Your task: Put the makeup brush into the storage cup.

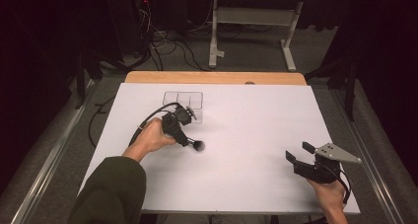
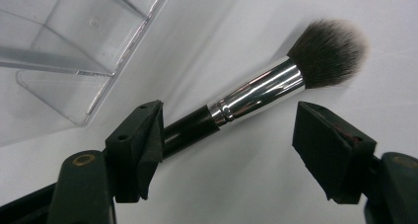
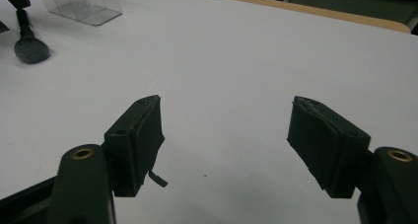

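Jaws of the left hand-held gripper (image 2: 226, 135) stand wide apart in its own view, rising from the bottom of the frame, with a makeup brush (image 2: 256, 93) lying slantwise between them: its black handle runs behind the left jaw, whether touching it I cannot tell, the chrome ferrule crosses the centre, and the dark bristle head sits at upper right, clear of the right jaw. A clear plastic compartment organizer (image 2: 74, 46) fills the upper left of that frame, just beside the brush handle. In the high view this hand-held gripper (image 1: 190, 140) sits left of centre, held in a hand with a green sleeve, the brush head (image 1: 198, 146) on the white worktop (image 1: 256, 125) below the organizer (image 1: 183, 101). The right hand-held gripper (image 3: 224, 135) is open too, nothing between its jaws, low over bare worktop; in the high view it (image 1: 298, 152) sits at lower right, well apart from the brush.
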Demonstrator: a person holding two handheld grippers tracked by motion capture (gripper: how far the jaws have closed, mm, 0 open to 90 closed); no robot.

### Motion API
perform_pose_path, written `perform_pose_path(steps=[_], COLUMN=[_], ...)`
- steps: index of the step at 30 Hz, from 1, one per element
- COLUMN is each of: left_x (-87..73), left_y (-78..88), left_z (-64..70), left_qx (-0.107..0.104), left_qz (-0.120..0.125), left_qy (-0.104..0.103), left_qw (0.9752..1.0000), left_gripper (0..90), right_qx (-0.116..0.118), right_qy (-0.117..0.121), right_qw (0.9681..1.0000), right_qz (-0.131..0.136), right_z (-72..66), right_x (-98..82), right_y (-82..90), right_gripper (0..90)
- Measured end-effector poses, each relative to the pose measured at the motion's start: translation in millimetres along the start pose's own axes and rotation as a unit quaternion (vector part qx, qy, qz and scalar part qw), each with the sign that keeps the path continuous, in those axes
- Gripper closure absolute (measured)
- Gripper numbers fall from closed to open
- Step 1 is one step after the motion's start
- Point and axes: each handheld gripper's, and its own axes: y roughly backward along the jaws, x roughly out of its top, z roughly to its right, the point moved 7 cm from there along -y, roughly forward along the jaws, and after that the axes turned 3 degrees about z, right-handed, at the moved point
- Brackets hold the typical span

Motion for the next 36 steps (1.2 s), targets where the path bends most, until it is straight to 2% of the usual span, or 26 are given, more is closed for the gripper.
perform_pose_path(steps=[11,30,36], left_x=[-6.0,-8.3,-10.4], left_y=[-9.9,-15.9,-19.5], left_z=[1.4,5.1,7.7], left_qx=[-0.004,-0.009,-0.011], left_qz=[-0.017,-0.018,-0.025], left_qy=[-0.011,-0.021,-0.024], left_qw=[0.9998,0.9996,0.9993], left_gripper=[28.1,28.1,29.3], right_qx=[0.001,0.002,0.001], right_qy=[0.002,0.004,0.0], right_qw=[1.0,1.0,1.0], right_qz=[-0.002,-0.001,-0.003], right_z=[-0.6,-0.4,-1.1], right_x=[-0.2,-0.3,-0.6], right_y=[-0.1,-0.5,-0.6], right_gripper=[31.0,31.1,31.1])
